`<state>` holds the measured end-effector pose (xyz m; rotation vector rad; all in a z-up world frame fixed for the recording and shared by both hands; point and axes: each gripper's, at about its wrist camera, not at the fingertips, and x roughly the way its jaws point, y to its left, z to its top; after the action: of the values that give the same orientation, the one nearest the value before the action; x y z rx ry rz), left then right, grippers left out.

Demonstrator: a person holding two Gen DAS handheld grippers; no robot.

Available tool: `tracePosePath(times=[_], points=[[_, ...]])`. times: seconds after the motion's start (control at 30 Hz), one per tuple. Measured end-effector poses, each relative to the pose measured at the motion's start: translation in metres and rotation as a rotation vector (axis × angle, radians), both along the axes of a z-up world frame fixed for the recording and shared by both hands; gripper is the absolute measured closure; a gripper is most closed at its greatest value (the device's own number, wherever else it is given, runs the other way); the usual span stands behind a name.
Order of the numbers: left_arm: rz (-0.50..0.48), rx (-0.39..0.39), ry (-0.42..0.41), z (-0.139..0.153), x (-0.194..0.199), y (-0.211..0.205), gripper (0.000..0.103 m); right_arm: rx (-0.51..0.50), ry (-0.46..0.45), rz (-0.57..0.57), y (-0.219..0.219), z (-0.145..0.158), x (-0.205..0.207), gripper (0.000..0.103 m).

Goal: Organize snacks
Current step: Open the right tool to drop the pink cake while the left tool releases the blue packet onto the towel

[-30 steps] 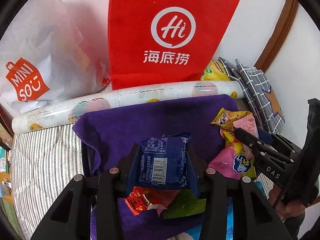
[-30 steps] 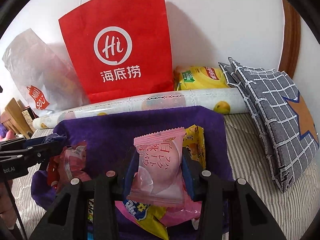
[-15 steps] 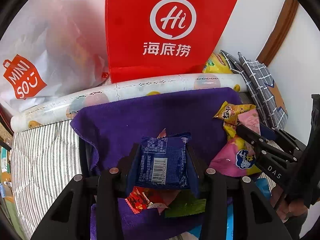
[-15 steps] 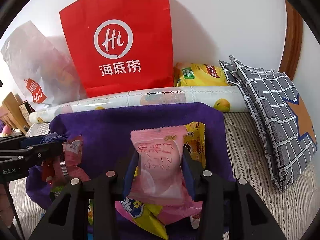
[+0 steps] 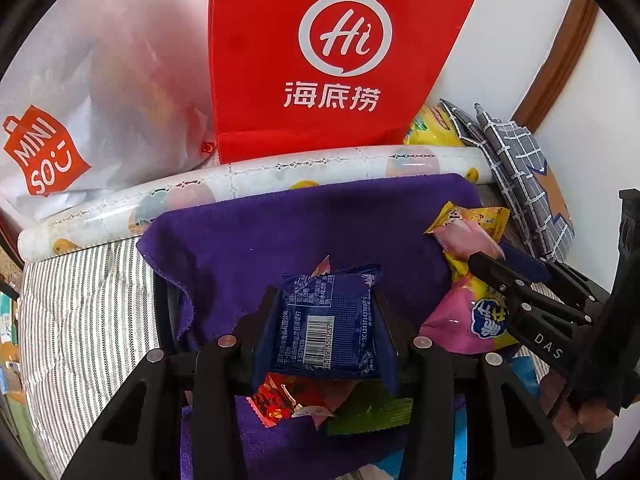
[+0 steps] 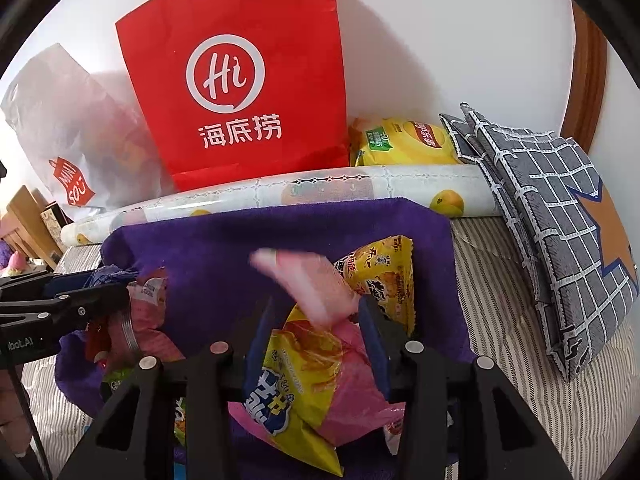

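My left gripper (image 5: 324, 320) is shut on a blue snack packet (image 5: 330, 320) with a barcode, held above the purple cloth (image 5: 320, 224). My right gripper (image 6: 316, 320) has its jaws apart; a pink snack packet (image 6: 308, 284) is blurred and tilted between them, falling free toward the cloth (image 6: 240, 248). A pink-and-yellow bag (image 6: 304, 380) and a yellow packet (image 6: 380, 276) lie below it. The right gripper also shows at the right of the left wrist view (image 5: 492, 260). Red and green packets (image 5: 288, 404) lie under the left gripper.
A red paper bag (image 6: 240, 80) and a white Miniso bag (image 5: 60, 120) stand against the wall. A patterned roll (image 6: 320, 192) lies behind the cloth. A yellow chip bag (image 6: 404, 140) and grey checked cushions (image 6: 552, 208) sit at the right on striped bedding (image 5: 80, 300).
My right gripper has opened and let go of the pink packet, which now tips over to the left. My left gripper still holds the blue packet and has edged forward.
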<state>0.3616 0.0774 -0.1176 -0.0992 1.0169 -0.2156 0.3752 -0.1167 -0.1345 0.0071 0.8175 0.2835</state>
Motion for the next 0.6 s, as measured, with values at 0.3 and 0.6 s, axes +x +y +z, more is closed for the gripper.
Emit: tracePosePath(times=[0.3, 0.6], points=[[-0.008, -0.009, -0.002, 0.0016, -0.0011, -0.0015, 0.058, 0.019, 0.000, 0.005, -0.0007, 0.0011, -0.0028, 0.057], [-0.026, -0.020, -0.010, 0.0033, -0.0015, -0.0025, 0.058, 0.022, 0.001, 0.005, -0.0010, 0.0009, -0.0028, 0.056]])
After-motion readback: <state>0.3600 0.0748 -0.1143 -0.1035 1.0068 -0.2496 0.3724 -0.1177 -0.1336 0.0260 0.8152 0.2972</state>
